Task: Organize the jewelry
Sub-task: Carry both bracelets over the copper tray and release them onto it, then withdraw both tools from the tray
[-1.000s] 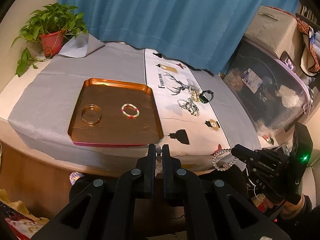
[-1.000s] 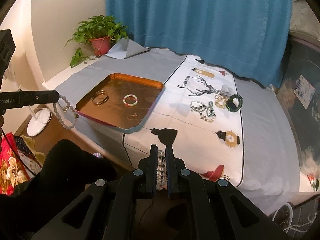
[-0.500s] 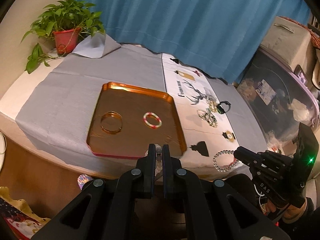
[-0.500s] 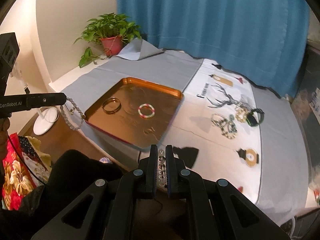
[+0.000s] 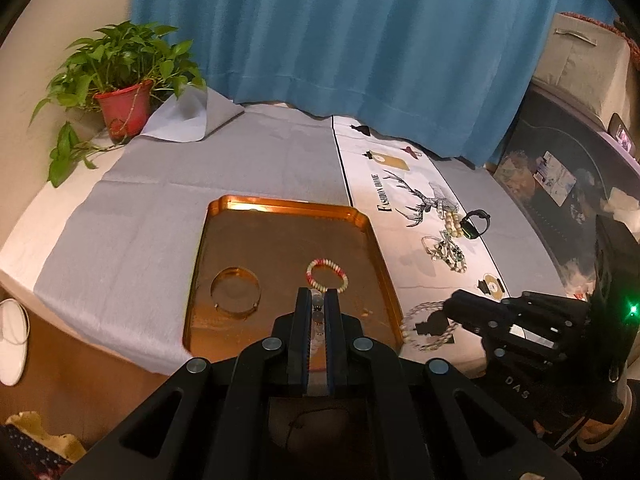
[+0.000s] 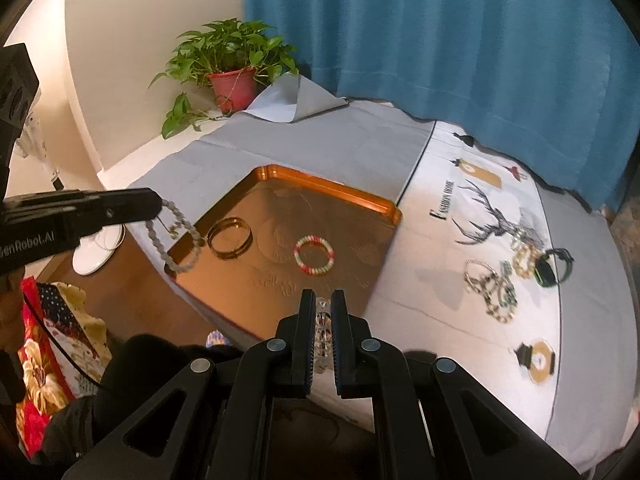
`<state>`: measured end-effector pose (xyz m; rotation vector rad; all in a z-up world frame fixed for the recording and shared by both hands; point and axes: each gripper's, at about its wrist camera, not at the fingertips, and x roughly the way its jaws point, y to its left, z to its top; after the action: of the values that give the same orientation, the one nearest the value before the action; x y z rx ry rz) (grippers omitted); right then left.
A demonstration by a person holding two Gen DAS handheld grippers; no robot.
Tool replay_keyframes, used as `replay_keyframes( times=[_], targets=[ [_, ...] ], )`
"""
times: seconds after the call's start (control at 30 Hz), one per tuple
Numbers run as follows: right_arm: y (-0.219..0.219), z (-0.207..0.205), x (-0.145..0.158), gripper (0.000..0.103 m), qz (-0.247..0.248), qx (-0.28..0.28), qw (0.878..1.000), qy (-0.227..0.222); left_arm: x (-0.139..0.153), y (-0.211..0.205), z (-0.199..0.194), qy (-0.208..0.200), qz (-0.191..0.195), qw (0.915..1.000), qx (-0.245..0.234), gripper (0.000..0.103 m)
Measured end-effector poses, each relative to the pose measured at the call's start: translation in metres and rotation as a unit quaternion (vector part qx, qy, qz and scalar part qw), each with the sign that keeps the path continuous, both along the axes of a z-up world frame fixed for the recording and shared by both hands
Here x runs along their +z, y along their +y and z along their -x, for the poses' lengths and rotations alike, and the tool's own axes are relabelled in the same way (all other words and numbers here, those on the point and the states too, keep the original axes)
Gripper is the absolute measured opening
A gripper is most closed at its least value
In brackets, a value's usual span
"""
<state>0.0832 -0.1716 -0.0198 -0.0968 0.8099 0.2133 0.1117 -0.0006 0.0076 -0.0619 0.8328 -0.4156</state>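
Observation:
A copper tray (image 5: 280, 205) (image 6: 328, 184) lies on the grey cloth. In it are a gold bangle (image 5: 235, 290) (image 6: 229, 237) and a red-and-white bead bracelet (image 5: 327, 275) (image 6: 314, 255). My left gripper (image 5: 318, 292) (image 6: 158, 204) is shut on a grey bead bracelet (image 5: 318, 312) (image 6: 182, 267), which dangles above the tray's near left corner. My right gripper (image 6: 323, 294) (image 5: 450, 308) is shut on a clear bead bracelet (image 6: 322, 320) (image 5: 424, 346), held just off the tray's near right corner. A pile of jewelry (image 5: 448, 244) (image 6: 500, 284) with a green-black bracelet (image 5: 474, 226) (image 6: 554, 266) rests on the white runner.
A potted plant (image 5: 120, 80) (image 6: 232, 64) stands at the table's far left corner before a blue curtain (image 5: 340, 40). A dark storage box (image 5: 560, 184) sits to the right of the table. A white slipper (image 5: 12, 340) lies on the floor below the front edge.
Both grippers have moved closer to the copper tray, each still shut on its bracelet. The tray now looms larger in both views.

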Motion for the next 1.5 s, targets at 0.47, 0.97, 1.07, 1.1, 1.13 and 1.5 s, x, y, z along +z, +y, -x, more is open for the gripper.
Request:
replay_keyframes(
  times=[0.47,0.97,1.07,1.1,1.13,1.5],
  targets=[
    [0.026,-0.058,-0.024,0.008,-0.007,0.022,1.0,0.015,-0.029,-0.002,-0.058,0.014,-0.023,0.9994,0.021,0.004],
    [0.035,-0.1,-0.059,0.02,0.022,0.022,0.998,0.058,-0.071,-0.002,-0.096,0.054,-0.052,0.9966,0.036,0.041],
    [0.028,-0.099,-0.072,0.063,0.026,-0.001,0.995,0.094,-0.08,0.002,-0.089,0.052,-0.061,0.9952,0.056,0.086],
    [0.025,-0.093,-0.073,0.064,0.021,-0.002,0.995,0.095,-0.08,0.004,-0.083,0.043,-0.058,0.9958,0.056,0.087],
    [0.023,-0.085,-0.074,0.065,0.02,0.001,0.995,0.096,-0.081,0.006,-0.075,0.043,-0.06,0.9955,0.059,0.088],
    [-0.005,0.025,-0.05,0.07,0.04,-0.016,0.997,0.068,-0.071,0.005,0.019,0.064,-0.02,0.9956,0.066,0.088]
  ],
)
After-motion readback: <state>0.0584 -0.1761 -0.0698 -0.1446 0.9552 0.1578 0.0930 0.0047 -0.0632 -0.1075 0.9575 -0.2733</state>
